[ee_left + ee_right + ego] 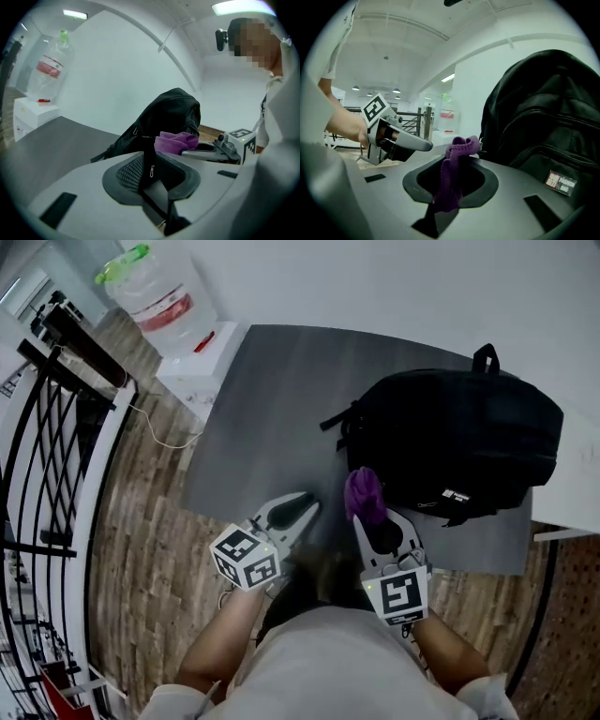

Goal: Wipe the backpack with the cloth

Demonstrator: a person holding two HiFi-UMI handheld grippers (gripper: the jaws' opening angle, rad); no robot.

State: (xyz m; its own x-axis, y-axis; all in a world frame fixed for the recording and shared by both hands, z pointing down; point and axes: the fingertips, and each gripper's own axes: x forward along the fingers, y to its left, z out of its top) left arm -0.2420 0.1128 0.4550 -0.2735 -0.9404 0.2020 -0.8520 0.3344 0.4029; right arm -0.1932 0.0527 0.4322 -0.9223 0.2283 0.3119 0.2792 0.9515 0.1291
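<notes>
A black backpack [459,442] lies on the right half of a dark grey table [272,409]; it fills the right of the right gripper view [543,122] and sits centre in the left gripper view [171,115]. My right gripper [367,519] is shut on a purple cloth [364,493], which bunches up past the jaws [454,173] right at the backpack's near left side. My left gripper [298,509] is over the table's near edge, left of the cloth and clear of the backpack. Its jaws [147,161] look shut with nothing between them.
A large water jug [155,287] stands on a white stand [202,357] at the table's far left corner. A black railing [56,427] runs along the left over wood flooring. A thin cable [164,432] trails on the floor. A backpack strap [333,418] sticks out leftward.
</notes>
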